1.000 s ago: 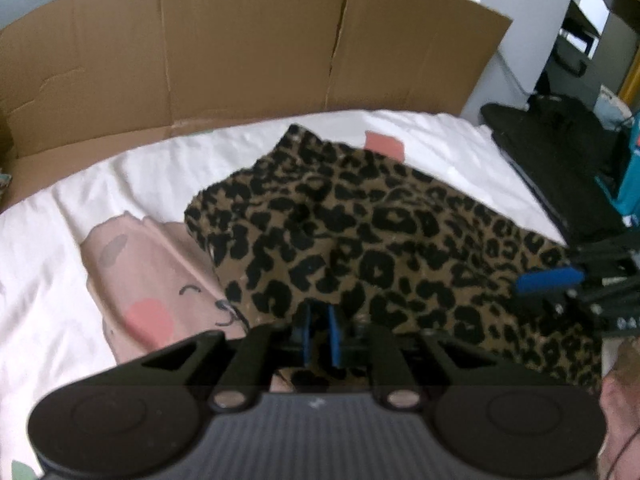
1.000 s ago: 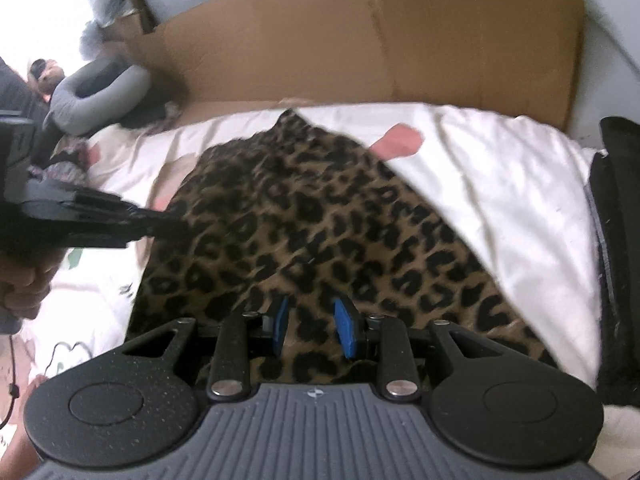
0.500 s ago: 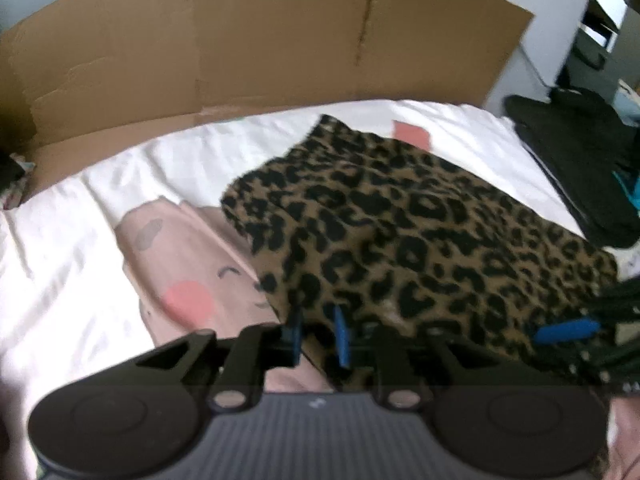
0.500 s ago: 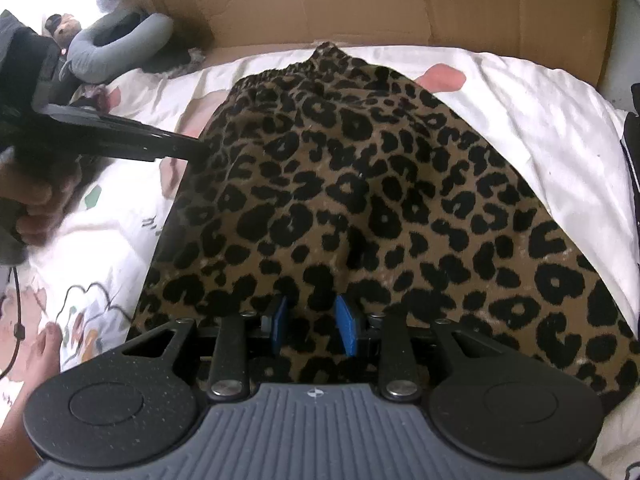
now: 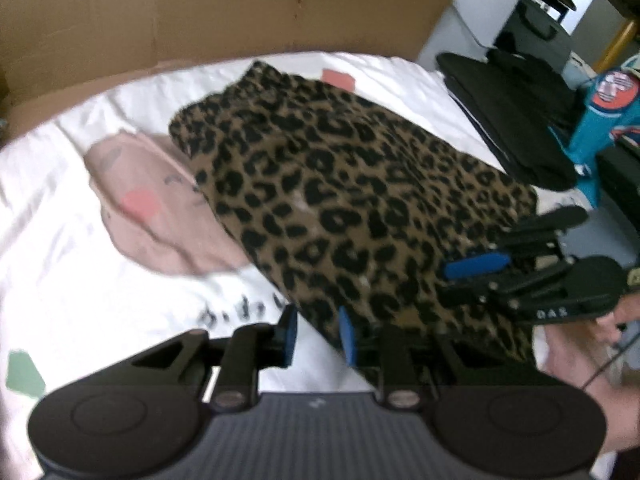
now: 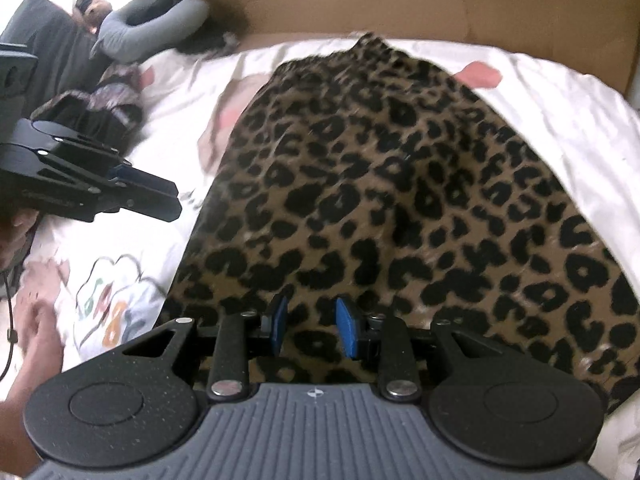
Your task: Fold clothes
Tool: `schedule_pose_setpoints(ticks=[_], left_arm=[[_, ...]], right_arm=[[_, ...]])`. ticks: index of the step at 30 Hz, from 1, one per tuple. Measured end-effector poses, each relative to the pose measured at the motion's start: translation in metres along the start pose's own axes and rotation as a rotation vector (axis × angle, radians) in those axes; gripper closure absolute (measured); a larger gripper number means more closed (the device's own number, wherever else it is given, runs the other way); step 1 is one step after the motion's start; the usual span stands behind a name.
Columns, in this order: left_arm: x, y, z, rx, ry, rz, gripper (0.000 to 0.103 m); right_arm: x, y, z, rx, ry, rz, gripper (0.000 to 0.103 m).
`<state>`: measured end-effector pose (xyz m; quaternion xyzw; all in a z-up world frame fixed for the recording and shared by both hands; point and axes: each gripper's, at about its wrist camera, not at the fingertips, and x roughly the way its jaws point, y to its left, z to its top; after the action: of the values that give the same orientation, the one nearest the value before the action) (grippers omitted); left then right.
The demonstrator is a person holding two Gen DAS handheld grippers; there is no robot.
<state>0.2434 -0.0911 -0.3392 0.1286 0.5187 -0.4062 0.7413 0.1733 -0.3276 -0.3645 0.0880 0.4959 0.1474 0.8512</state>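
Behind white bedsheet, brown cardboard

Daylight floods my views, glaring white on the sheet; motion blur smears everything, and fisheye bends the edges.

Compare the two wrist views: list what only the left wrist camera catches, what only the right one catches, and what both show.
Left wrist only: black items and a teal box beside the bed, a green shape on the sheet.
Right wrist only: a grey neck pillow and dark clothes.
Both: leopard-print garment, white printed sheet, cardboard behind.
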Motion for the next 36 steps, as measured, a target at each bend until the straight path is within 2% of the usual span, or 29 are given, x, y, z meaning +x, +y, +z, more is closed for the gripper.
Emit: schedule_pose_setpoints(ticks=[9,14,19,27,36], left_arm=[[-0.039,-0.003,-0.035,0.083,0.069,-0.083,0.078],[-0.045,-0.014,-0.057,0.119,0.12,-0.124,0.073],[-0.04,-0.036,-0.079,0.195,0.175,-0.189,0.073],[-0.012,-0.054,-0.101,0.229,0.23,-0.203,0.073],[0.004,-0.053,-0.106,0.151,0.22,-0.201,0.073]], right_arm=[[-0.007,0.024,-0.014,-0.085,0.074,0.082,0.069],[-0.015,0.028,-0.016,-0.109,0.079,0.108,0.069],[-0.026,0.02,-0.016,-0.069,0.063,0.086,0.069],[-0.035,-0.001,-0.02,-0.005,0.048,0.029,0.069],[-0.034,-0.006,-0.027,0.025,0.052,0.005,0.068]])
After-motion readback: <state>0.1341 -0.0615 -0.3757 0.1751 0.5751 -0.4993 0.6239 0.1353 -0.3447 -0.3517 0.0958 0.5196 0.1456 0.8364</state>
